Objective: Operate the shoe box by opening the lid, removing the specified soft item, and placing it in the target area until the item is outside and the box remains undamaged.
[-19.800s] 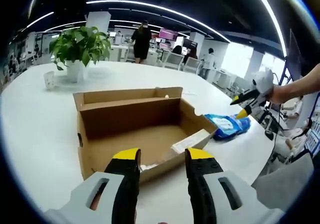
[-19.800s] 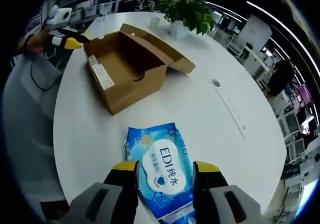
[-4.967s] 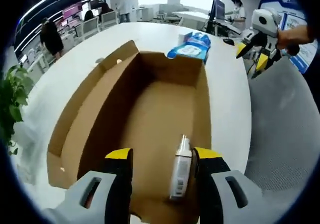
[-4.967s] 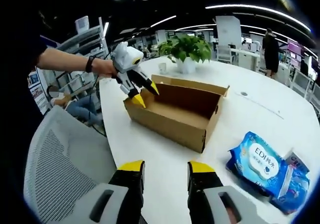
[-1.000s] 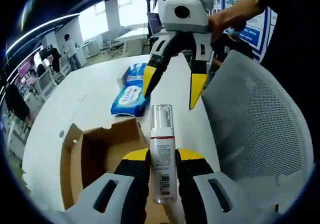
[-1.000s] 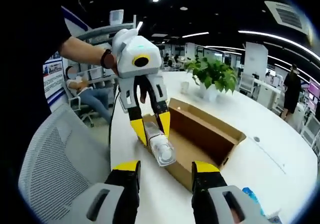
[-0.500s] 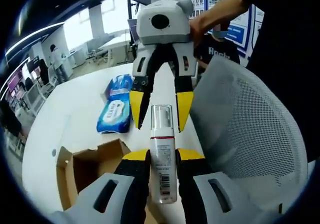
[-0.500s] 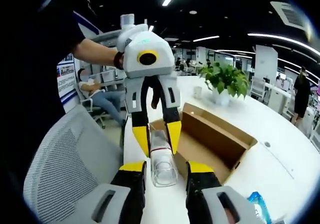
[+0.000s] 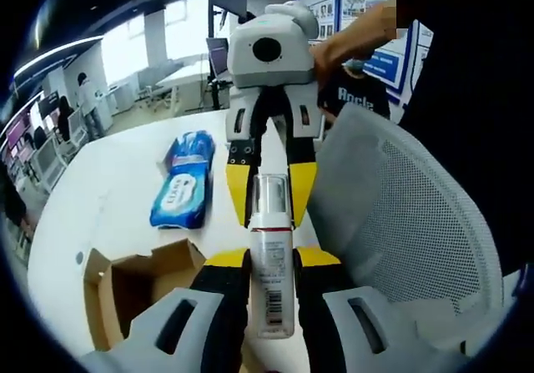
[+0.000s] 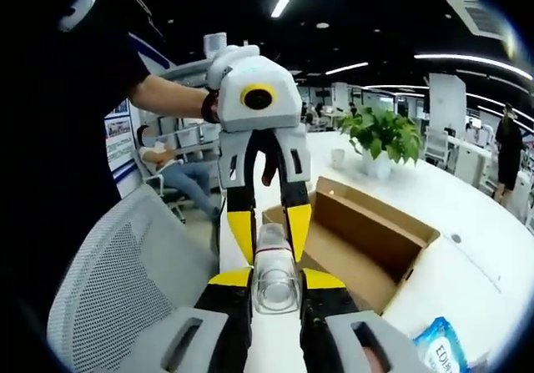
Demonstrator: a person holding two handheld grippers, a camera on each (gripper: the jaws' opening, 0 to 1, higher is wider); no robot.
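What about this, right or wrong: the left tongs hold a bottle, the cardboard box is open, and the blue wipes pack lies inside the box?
Wrong on one point. The blue wipes pack lies on the white table, outside the cardboard box, as the left gripper view shows. The rest stands: the left tongs hold the bottle, and the box is open.

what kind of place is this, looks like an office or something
Most likely an open-plan office: rows of desks with monitors in the background, a mesh office chair beside the big white table, and a potted plant on it.
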